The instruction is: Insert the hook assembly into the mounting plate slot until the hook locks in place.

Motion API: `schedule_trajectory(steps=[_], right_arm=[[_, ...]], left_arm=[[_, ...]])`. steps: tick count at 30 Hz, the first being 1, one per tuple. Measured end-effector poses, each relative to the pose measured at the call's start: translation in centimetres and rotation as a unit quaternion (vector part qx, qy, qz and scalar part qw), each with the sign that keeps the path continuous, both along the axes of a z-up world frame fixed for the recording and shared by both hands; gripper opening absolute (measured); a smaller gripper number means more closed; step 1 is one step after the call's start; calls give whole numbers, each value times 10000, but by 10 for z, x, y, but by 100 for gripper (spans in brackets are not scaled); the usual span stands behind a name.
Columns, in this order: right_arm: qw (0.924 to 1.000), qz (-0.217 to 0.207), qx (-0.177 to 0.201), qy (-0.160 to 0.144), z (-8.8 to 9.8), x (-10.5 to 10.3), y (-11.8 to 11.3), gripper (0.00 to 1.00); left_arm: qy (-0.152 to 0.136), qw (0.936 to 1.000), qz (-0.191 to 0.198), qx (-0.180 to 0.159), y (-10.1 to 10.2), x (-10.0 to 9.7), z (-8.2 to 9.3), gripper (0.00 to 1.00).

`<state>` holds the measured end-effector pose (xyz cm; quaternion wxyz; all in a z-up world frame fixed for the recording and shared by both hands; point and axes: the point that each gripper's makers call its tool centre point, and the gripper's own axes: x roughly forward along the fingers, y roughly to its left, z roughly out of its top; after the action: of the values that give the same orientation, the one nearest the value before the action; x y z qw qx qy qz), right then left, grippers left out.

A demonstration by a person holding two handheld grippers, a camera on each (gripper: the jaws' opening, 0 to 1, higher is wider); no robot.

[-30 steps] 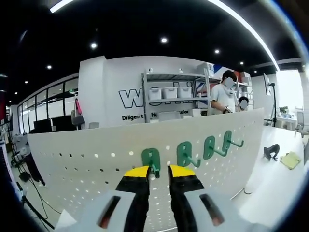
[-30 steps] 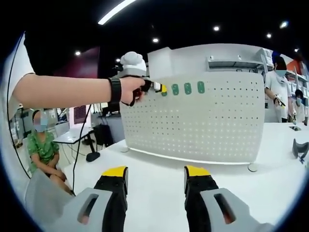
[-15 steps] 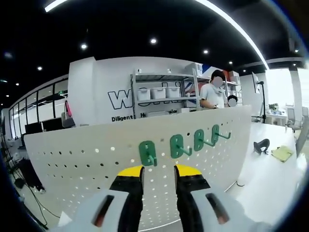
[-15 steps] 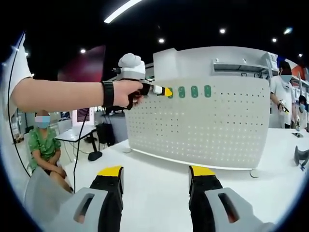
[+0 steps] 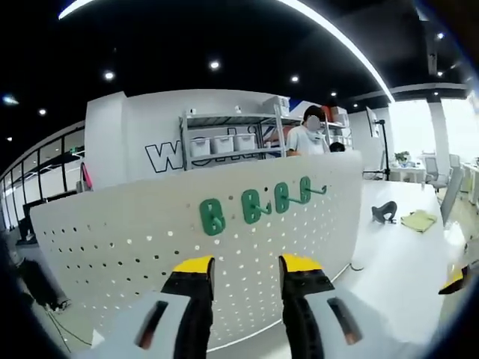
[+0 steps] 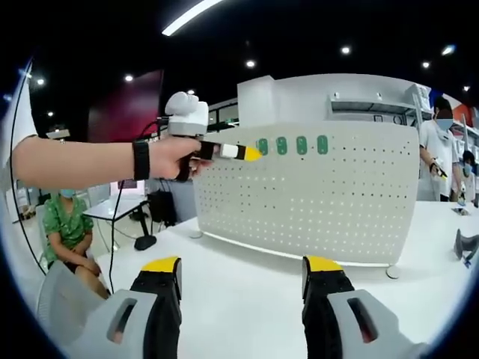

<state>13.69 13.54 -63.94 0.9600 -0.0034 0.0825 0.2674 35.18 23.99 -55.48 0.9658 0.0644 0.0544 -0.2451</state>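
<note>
In the left gripper view the left gripper (image 5: 243, 268) has its jaws spread with nothing between them, just short of the pegboard (image 5: 135, 239). Four green hooks (image 5: 212, 217) hang in a row on the board's upper part; the far ones overlap, so their arms are hard to separate. The right gripper view shows the right gripper (image 6: 243, 268), also spread and empty, low over the white table (image 6: 239, 292), and the left gripper from the side beside the hooks. A person (image 5: 305, 134) stands beyond the board.

Light: your scene is bright, lit by ceiling strips (image 5: 337, 37) | Shadows: soft | Edges: bowed | Focus: slightly soft
</note>
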Motion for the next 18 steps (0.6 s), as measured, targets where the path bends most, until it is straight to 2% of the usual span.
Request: schedule_trajectory(steps=[6,10,15,18], right_arm=[[10000,-8,-4,30,1,2,1,67],[10000,15,-21,48,2,2,6,67],[10000,44,-74,30,5,3,10,68],[10000,39,-67,12,6,4,10,68]], left_arm=[[-28,9997,-223,-24,1,-13,-4,44],[69,9993,-336,-112,5,-22,-5,46],[-13,9984,-561,-95,10,-36,1,48],[-47,9973,-694,-230,12,-42,3,50]])
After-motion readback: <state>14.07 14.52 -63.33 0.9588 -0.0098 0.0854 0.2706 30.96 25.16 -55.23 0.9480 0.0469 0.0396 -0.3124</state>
